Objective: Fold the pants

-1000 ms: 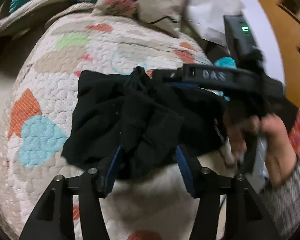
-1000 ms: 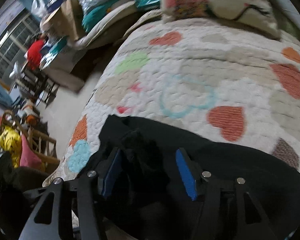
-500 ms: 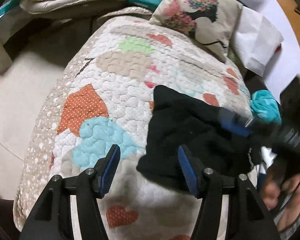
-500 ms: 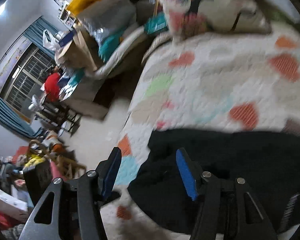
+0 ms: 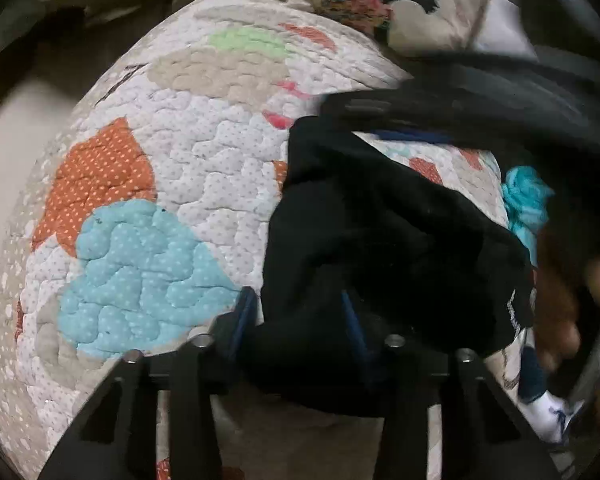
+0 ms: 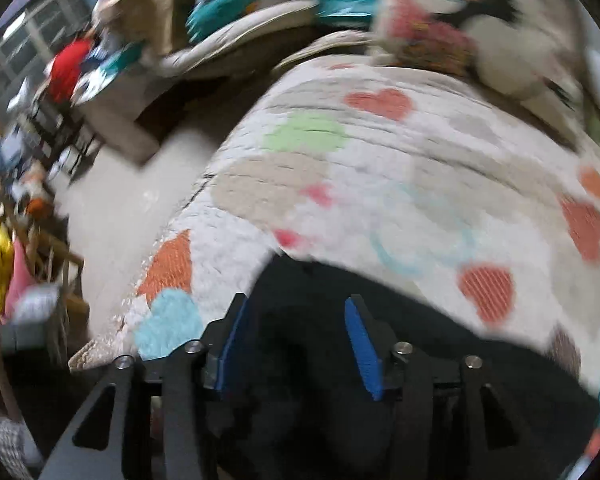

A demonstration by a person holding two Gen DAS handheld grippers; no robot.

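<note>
Pinching a fold of the black pants (image 5: 380, 232) at the bottom centre of the left wrist frame, the left tongs (image 5: 296, 320) have just been closing, and dark cloth bunches between their blue pads. The pants lie heaped on the bed's quilt (image 5: 204, 152), right of a light blue heart patch (image 5: 140, 272). In the right wrist frame, the right tongs (image 6: 296, 344) have just been narrowing, their pads standing apart over the pants (image 6: 440, 360) at the lower edge; whether they press cloth cannot be told. Farther up, a patterned pillow (image 5: 400, 4) sits at the upper right.
</note>
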